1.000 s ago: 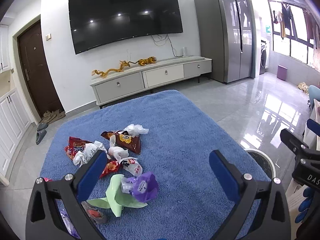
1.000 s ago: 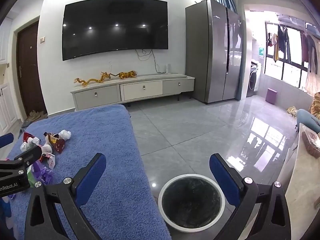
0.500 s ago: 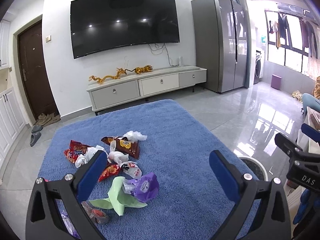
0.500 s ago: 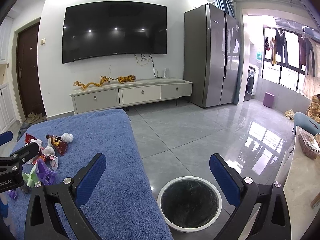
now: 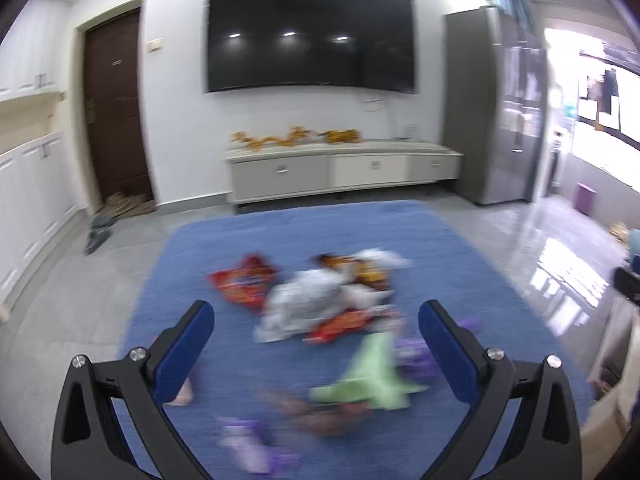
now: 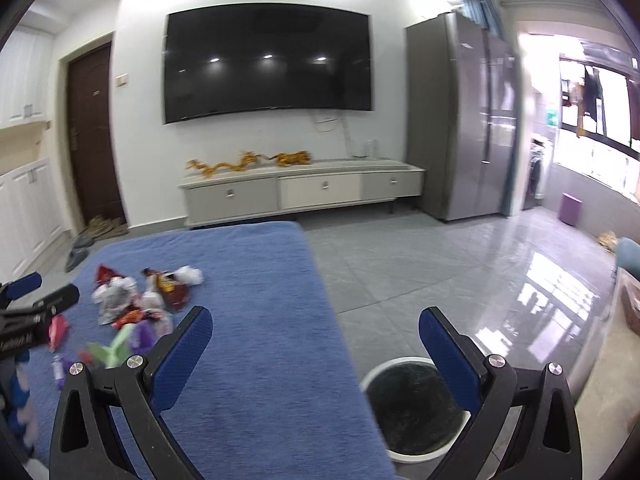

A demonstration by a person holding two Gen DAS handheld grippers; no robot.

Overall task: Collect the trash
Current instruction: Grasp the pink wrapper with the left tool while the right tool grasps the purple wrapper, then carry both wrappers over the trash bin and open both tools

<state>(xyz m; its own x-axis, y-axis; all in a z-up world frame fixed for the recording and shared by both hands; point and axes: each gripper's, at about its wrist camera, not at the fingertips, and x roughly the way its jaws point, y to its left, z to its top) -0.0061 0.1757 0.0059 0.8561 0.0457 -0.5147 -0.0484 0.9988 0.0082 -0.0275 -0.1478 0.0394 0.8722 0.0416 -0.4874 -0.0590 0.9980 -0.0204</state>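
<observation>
A pile of trash lies on a blue-covered table (image 5: pixel 248 240): a red snack bag (image 5: pixel 244 280), a crumpled white wrapper (image 5: pixel 304 300), a brown snack bag (image 5: pixel 360 268), a green paper (image 5: pixel 372 372) and purple wrappers (image 5: pixel 248 448). My left gripper (image 5: pixel 316 344) is open and empty, above the near side of the pile. The view is blurred. My right gripper (image 6: pixel 316 344) is open and empty, over the table's right edge. A white-rimmed bin (image 6: pixel 412 404) with a black liner stands on the floor below it. The pile (image 6: pixel 136 304) shows at left in the right wrist view.
A TV cabinet (image 6: pixel 300 196) with gold figurines stands against the far wall under a large TV (image 6: pixel 268 60). A grey fridge (image 6: pixel 464 120) is at right. Glossy floor tiles (image 6: pixel 460 272) stretch right of the table. A pale counter edge (image 6: pixel 624 344) is at far right.
My left gripper has swung left, so the trash pile now sits centred between its fingers. My right gripper has turned left too, bringing more of the table into view. Both stay open.
</observation>
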